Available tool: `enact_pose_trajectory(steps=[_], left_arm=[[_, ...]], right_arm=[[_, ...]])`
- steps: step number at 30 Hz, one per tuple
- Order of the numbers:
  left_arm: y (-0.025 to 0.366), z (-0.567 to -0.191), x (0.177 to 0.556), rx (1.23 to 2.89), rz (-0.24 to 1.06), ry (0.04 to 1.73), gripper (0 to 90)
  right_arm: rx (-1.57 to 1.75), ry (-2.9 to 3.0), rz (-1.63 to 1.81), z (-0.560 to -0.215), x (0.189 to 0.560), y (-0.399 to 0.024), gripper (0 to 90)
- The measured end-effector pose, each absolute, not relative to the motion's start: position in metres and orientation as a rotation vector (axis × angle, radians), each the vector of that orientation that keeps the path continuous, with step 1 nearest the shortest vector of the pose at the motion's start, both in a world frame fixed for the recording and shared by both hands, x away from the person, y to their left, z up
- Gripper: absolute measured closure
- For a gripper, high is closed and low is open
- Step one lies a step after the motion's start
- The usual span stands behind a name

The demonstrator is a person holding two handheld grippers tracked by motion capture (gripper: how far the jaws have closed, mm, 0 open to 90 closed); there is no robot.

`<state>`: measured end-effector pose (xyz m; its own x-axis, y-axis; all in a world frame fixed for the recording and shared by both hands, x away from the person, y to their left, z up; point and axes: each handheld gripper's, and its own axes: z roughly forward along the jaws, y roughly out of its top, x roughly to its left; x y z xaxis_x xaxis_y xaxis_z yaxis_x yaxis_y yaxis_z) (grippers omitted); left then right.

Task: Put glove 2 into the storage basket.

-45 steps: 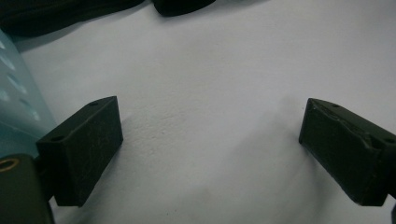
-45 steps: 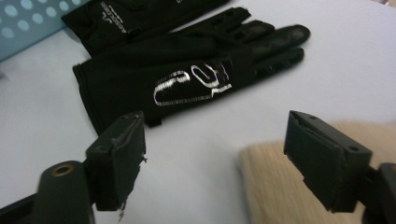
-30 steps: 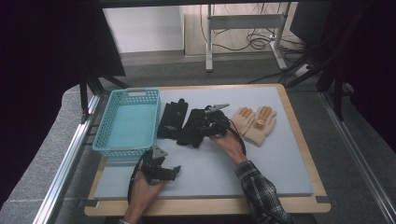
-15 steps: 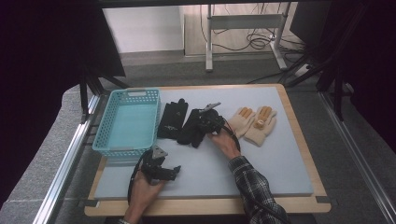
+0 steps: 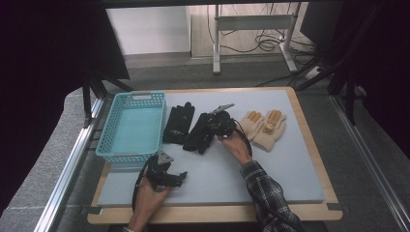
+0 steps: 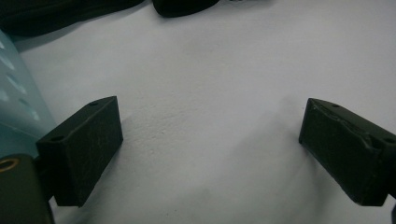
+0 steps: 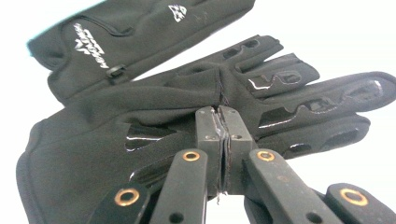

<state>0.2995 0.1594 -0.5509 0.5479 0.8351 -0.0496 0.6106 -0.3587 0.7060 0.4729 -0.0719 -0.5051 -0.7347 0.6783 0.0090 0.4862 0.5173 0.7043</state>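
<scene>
Now right gripper [image 7: 222, 112] has just been closing; it pinches a fold of the black glove [image 7: 140, 121] lying on the tabletop [image 5: 290, 159] beside the basket [image 5: 130, 128]. Risk: thin pinch slips on lifting

Grey floor [image 5: 159, 67], white wall [image 5: 145, 29], metal-legged desk [image 5: 251, 24].

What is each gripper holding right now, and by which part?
The right gripper is pinching the nearer black glove at a fold of fabric near the base of its fingers. The left gripper is open, holding nothing.
</scene>
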Motion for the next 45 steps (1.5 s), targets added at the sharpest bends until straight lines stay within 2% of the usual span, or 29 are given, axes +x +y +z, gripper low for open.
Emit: enact_pose_trajectory(steps=[11, 21, 26, 33, 34, 36, 38, 40, 45], left_arm=[[0.160, -0.551, 0.300, 2.099, 0.420, 1.159, 6.4], [0.159, -0.551, 0.299, 2.094, 0.421, 1.162, 6.4], [0.159, -0.551, 0.299, 2.094, 0.421, 1.162, 6.4], [0.159, -0.551, 0.299, 2.093, 0.422, 1.163, 6.4], [0.159, -0.551, 0.299, 2.092, 0.421, 1.165, 6.4], [0.159, -0.551, 0.299, 2.092, 0.421, 1.165, 6.4], [0.159, -0.551, 0.300, 2.099, 0.422, 1.160, 6.4], [0.160, -0.551, 0.300, 2.100, 0.421, 1.159, 6.4], [0.160, -0.551, 0.299, 2.099, 0.422, 1.159, 6.4]], right_arm=[[0.952, 2.503, 1.149, -0.470, 0.451, -0.081, 87.0], [0.803, 2.563, 1.224, -0.430, 0.392, -0.102, 86.8], [0.782, 2.623, 1.229, -0.436, 0.365, -0.117, 86.8], [0.736, 2.708, 1.170, -0.476, 0.349, -0.120, 86.4], [0.713, 2.711, 1.113, -0.491, 0.348, -0.118, 83.7], [0.694, 2.698, 1.104, -0.497, 0.348, -0.117, 78.0], [0.723, 2.645, 1.136, -0.495, 0.351, -0.121, 67.8], [0.759, 2.617, 1.162, -0.491, 0.355, -0.125, 61.3], [0.822, 2.562, 1.183, -0.490, 0.367, -0.129, 51.9]])
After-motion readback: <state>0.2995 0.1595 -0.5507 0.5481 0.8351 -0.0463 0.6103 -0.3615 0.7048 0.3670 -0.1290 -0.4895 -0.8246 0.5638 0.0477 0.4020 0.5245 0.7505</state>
